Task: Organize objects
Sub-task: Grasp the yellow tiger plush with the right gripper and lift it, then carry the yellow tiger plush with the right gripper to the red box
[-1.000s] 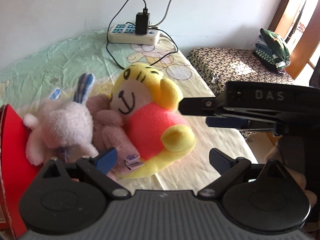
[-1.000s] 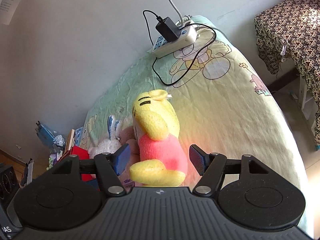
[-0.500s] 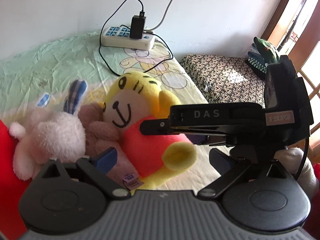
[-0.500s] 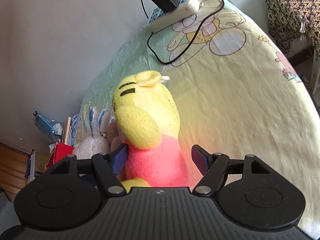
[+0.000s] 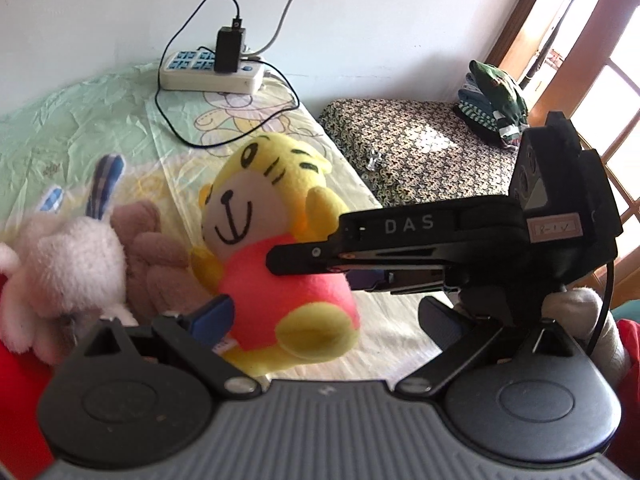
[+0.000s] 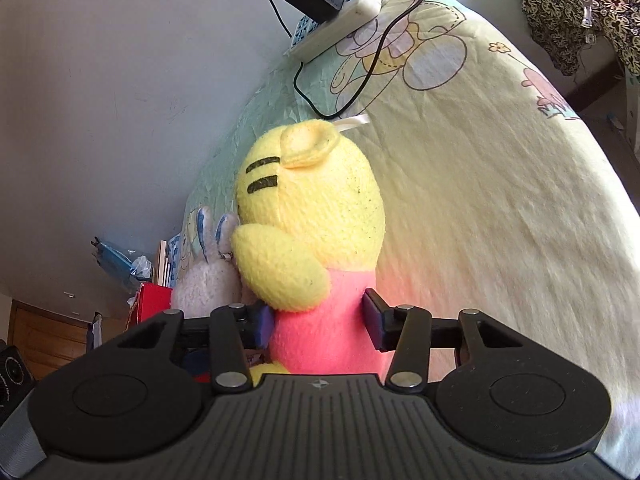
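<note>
A yellow tiger plush in a pink shirt sits upright on the bed sheet. My right gripper reaches in from the right, and its jaws are closing on the pink body with both pads against it. In the left wrist view the right gripper lies across the plush's chest. My left gripper hangs wide open just in front of the plush's feet, holding nothing. A white bunny plush and a brown plush lie to the tiger's left.
A power strip with a black charger and a looping cable lies by the wall. A red box stands at the left edge. Right of the bed is a patterned covered table with folded clothes.
My right gripper came in from the right over the tiger plush, sank around its pink body and narrowed its jaws onto it. The plush now stands more upright. The left gripper stayed open.
</note>
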The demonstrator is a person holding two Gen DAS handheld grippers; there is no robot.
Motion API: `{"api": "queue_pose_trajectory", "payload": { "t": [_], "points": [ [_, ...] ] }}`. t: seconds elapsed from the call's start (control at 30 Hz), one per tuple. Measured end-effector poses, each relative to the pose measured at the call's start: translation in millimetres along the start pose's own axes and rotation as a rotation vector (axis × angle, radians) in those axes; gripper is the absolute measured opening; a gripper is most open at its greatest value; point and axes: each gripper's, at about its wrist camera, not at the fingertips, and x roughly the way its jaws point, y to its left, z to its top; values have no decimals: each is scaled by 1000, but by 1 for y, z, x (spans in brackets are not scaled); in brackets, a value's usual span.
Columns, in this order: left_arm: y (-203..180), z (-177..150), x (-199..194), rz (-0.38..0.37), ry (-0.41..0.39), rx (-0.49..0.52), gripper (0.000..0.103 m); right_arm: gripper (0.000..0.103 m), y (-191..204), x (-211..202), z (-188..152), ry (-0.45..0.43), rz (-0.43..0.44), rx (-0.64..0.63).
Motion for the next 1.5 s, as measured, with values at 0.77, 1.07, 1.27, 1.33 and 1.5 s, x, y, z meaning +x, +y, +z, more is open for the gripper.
{"api": "queue_pose_trajectory", "payload": {
  "t": [0.77, 1.07, 1.27, 1.33, 1.5],
  "points": [
    [-28, -48, 27, -172, 172, -6, 99, 47, -24, -67, -80, -17, -38, 48],
    [-37, -53, 24, -163, 142, 5, 97, 46, -13, -75, -84, -37, -61, -9],
    [-37, -51, -9, -156, 68, -7, 96, 45, 11, -85, -84, -59, -29, -98],
    [-36, -50, -25, -141, 25, -8, 96, 45, 23, -88, -84, -66, -1, -137],
    [-30, -50, -70, -64, -92, -24, 96, 45, 62, -84, -81, -65, 81, -250]
  ]
}}
